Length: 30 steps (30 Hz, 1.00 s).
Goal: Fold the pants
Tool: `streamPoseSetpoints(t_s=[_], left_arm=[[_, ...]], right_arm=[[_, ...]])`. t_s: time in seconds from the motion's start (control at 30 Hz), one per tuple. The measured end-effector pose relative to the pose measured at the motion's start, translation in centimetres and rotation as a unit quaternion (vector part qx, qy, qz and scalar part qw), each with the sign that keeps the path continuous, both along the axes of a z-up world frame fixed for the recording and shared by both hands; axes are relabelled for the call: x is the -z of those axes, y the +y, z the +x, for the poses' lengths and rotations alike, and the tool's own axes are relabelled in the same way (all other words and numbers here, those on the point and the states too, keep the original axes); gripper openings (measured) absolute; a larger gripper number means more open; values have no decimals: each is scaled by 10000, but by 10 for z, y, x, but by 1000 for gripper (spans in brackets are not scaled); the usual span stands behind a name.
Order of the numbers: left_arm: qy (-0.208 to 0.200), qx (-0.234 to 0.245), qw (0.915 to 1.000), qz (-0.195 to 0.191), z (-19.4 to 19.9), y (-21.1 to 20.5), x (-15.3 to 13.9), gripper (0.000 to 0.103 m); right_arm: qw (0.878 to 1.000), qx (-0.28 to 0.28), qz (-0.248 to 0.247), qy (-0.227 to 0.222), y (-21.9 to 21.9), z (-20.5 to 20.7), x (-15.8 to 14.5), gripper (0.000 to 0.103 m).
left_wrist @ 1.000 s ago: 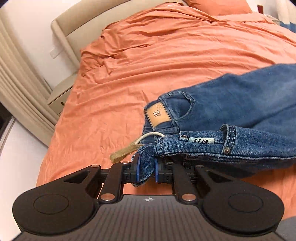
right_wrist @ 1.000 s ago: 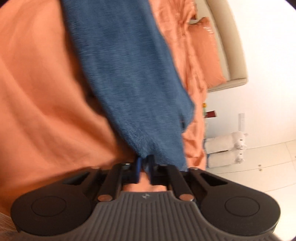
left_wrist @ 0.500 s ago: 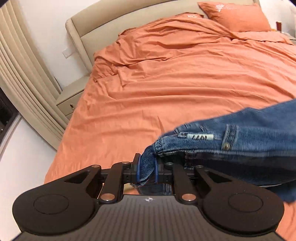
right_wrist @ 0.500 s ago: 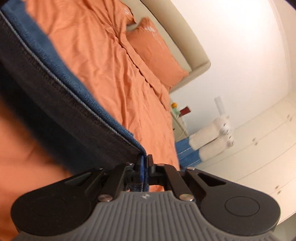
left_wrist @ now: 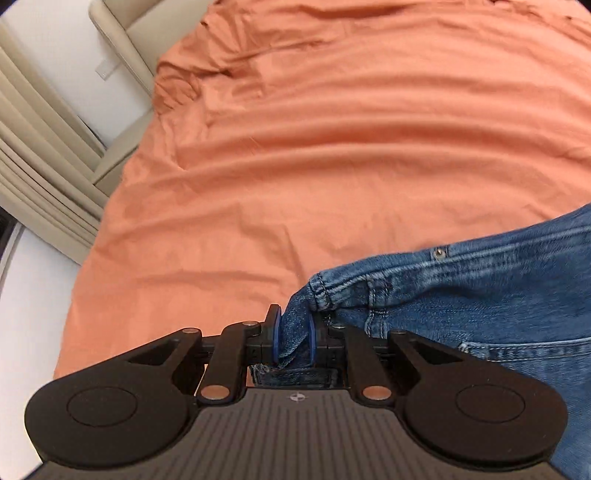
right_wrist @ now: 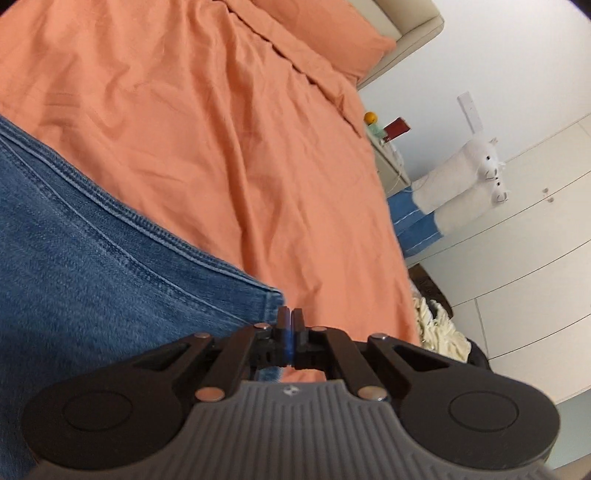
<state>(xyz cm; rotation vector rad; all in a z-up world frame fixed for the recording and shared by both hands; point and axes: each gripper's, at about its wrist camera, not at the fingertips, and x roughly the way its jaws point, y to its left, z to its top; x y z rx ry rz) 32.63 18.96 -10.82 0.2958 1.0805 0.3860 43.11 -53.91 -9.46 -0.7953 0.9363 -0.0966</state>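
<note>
The blue denim pants (left_wrist: pixel 461 295) lie across the near part of the orange bed (left_wrist: pixel 332 147). My left gripper (left_wrist: pixel 294 338) is shut on the waistband corner, with denim bunched between its blue pads. In the right wrist view the pants (right_wrist: pixel 92 258) spread to the left, seams running diagonally. My right gripper (right_wrist: pixel 290 332) is shut tight at the hem corner of a leg; a bit of denim shows below the jaws.
A beige headboard (left_wrist: pixel 122 22), curtains (left_wrist: pixel 33 166) and a nightstand sit left of the bed. An orange pillow (right_wrist: pixel 332 40), a nightstand with small items (right_wrist: pixel 384 136), plush toys (right_wrist: pixel 469 170), white wardrobes (right_wrist: pixel 535 258) and a cream bundle (right_wrist: pixel 439 325) lie to the right.
Both grippers have lowered the pants toward the bed and stretched them out. The waistband has turned over, hiding the label. The leg seen from the right gripper now lies flatter, outside facing up.
</note>
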Motion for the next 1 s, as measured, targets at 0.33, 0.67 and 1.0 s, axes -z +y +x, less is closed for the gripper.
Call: streamPoseSetpoints(t_s=[0.33,0.67,1.0], left_arm=[[-45,294,9994,151,-5,-6,12,16],[-16,208,9993,324,-5,-15,10,16],[-124,134,9986,494,-14,-20,4,16]], right_arm=[[9821,682,1737,-241,-53,0,-24,31],[9757,903,1988,-208,-62,10,-3,43],[9874,293,1446,-574,-42,-20,-5,10]])
